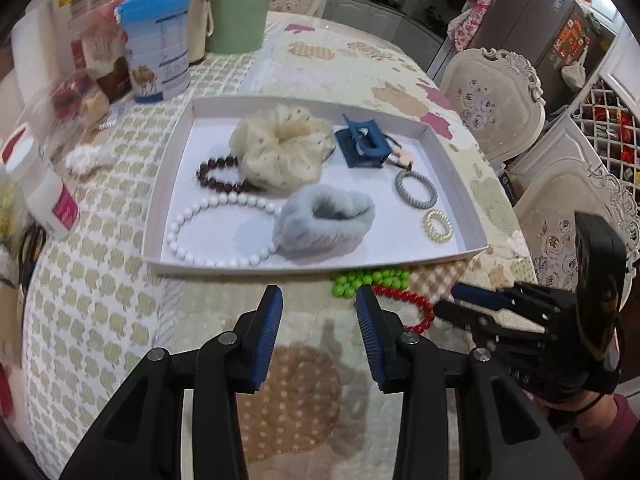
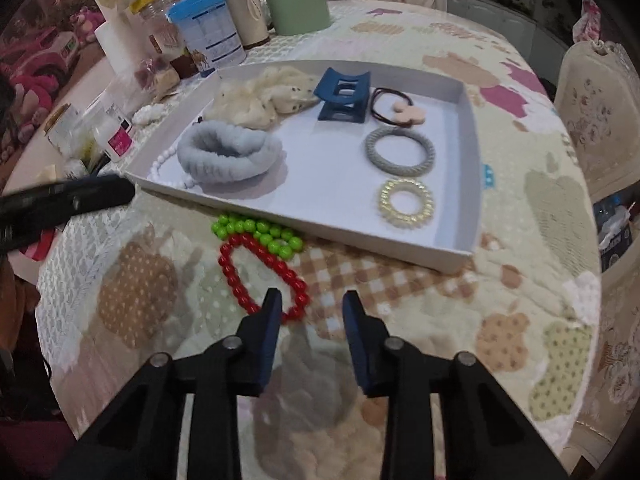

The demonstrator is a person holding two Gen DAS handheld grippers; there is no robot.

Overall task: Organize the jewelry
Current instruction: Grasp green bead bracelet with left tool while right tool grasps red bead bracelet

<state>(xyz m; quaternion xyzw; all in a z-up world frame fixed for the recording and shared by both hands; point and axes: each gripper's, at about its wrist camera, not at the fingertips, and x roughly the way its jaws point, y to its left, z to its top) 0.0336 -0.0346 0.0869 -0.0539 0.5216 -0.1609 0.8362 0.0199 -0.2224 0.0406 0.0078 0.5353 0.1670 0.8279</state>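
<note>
A white tray [image 1: 456, 168] [image 2: 474, 152] holds a cream scrunchie [image 1: 280, 148], a blue claw clip [image 1: 362, 146], a grey fluffy scrunchie [image 1: 324, 224], white beads [image 1: 208, 208], dark beads [image 1: 216, 176] and two coil hair rings [image 2: 400, 150]. In front of it, on the tablecloth, lie a green bead bracelet [image 2: 260, 232] and a red bead bracelet [image 2: 248, 272]. My right gripper [image 2: 312, 298] hangs open over the red bracelet's near end; a few beads lie between its fingers, beside the left pad. My left gripper [image 1: 318, 300] is open and empty, just left of both bracelets.
Jars, a blue-lidded tin [image 1: 158, 48], a green bottle [image 1: 238, 4] and small containers crowd the table's far left. Ornate chairs [image 1: 496, 104] stand to the right. The right gripper's tip [image 1: 460, 306] reaches in beside the red beads [image 1: 416, 304] in the left wrist view.
</note>
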